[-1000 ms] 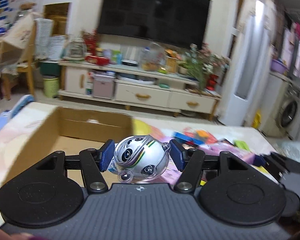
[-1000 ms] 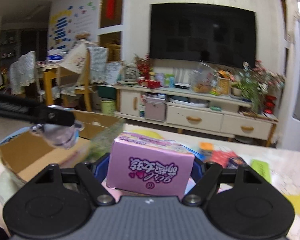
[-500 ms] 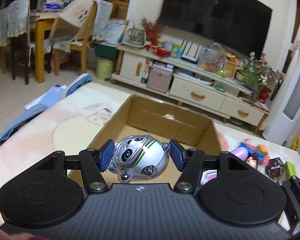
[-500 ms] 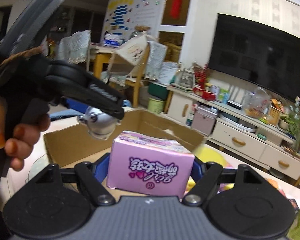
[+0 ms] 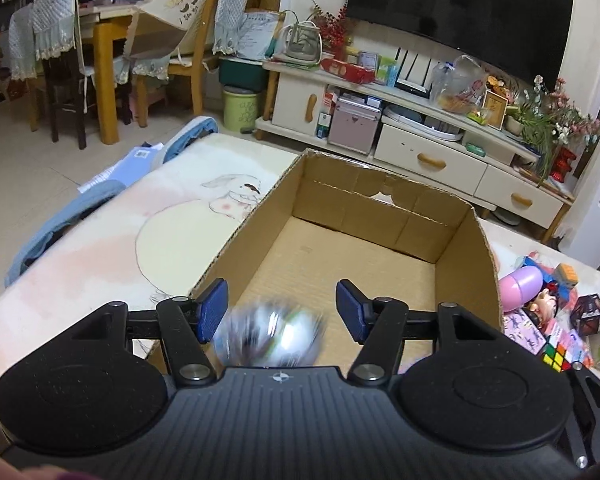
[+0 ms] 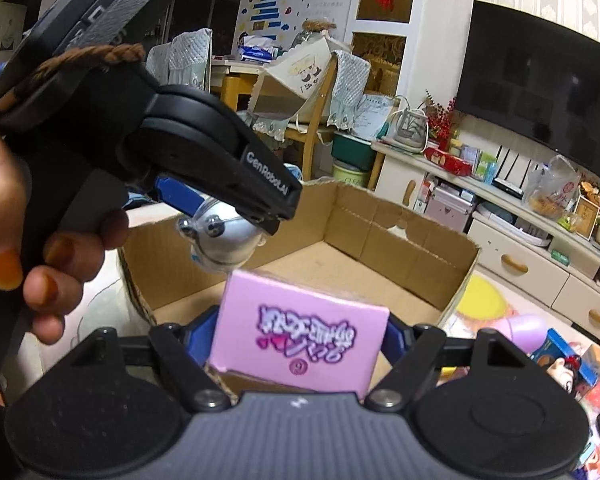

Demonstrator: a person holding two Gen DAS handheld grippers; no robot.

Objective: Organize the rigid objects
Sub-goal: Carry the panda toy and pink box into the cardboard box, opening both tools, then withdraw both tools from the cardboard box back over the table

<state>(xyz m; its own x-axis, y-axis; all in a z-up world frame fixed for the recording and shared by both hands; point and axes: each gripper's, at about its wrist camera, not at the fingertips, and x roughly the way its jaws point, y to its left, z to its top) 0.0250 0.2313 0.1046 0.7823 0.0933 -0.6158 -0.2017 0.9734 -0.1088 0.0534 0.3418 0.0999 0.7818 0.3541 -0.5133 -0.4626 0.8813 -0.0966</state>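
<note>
My left hand-held gripper (image 5: 279, 312) has just been opening over the cardboard box (image 5: 464, 276), and the silver panda toy (image 5: 269, 335) sits blurred between pads that no longer press on it. It drops near the box's near wall — if it bounces or rolls, it may clip the rim and land on the table. My right hand-held gripper (image 6: 300, 340) clamps the pink carton (image 6: 300, 342) just behind — too close, and the two could knock together.
</note>
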